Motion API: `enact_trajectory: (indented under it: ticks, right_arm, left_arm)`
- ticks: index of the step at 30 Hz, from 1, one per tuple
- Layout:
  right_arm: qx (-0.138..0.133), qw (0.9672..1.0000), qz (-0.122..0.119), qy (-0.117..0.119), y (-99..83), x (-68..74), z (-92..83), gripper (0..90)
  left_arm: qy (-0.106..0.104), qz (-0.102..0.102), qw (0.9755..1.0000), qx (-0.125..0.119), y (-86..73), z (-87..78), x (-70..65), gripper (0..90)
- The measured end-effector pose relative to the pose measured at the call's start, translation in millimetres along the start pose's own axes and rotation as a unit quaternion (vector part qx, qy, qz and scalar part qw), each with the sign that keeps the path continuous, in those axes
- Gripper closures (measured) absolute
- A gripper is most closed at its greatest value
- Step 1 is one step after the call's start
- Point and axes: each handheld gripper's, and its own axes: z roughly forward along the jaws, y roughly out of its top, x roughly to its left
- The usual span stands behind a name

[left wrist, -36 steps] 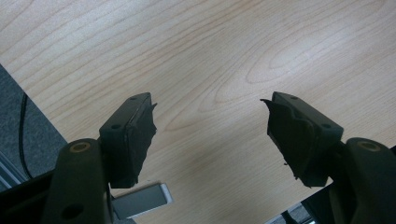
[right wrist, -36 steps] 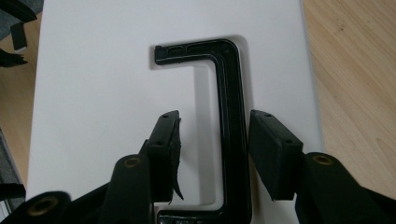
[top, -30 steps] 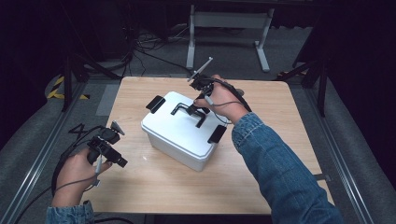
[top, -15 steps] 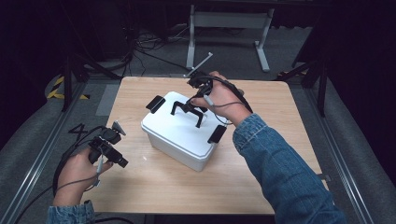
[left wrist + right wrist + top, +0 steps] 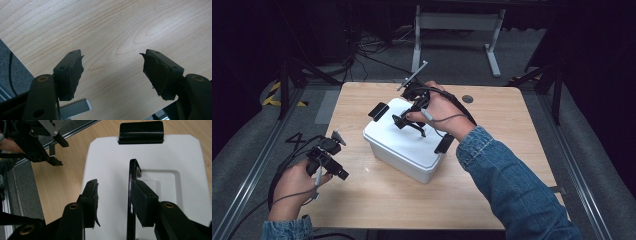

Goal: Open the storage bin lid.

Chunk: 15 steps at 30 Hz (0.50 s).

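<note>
A white lidded box (image 5: 398, 146) stands at an angle on the middle of the wooden table (image 5: 512, 150). It has a black latch (image 5: 378, 111) at its far-left end and another latch (image 5: 444, 143) at its near-right end. My right gripper (image 5: 412, 119) hovers over the lid. In the right gripper view its jaws (image 5: 116, 195) stand apart around the thin black handle (image 5: 131, 175), which is raised on edge against the right pad (image 5: 143, 200). The left gripper (image 5: 336, 167) is held open above bare wood (image 5: 125, 30) near the table's left edge, apart from the box.
Beyond the table's left side lie a grey floor, a metal rail (image 5: 247, 185) and loose cables (image 5: 297, 145). A metal stand (image 5: 452, 22) is behind the table. A small dark round hole (image 5: 467, 98) marks the tabletop at the back right.
The right hand has shifted a little over the lid, and the handle now stands up between its jaws. The left hand has barely moved.
</note>
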Motion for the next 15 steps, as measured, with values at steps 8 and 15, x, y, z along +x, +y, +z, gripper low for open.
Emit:
enact_trajectory:
  ticks: [8, 15]
  right_arm:
    - [-0.007, 0.9999, -0.005, -0.011, 0.1, 2.1, -0.7, 54.4]
    - [0.000, 0.9993, -0.007, -0.037, -0.5, -0.8, 2.7, 49.7]
  left_arm:
    - [-0.001, 0.001, 1.0000, 0.002, 1.0, 1.9, 0.5, 32.2]
    - [-0.002, 0.001, 1.0000, 0.003, 1.5, 3.3, 0.2, 32.2]
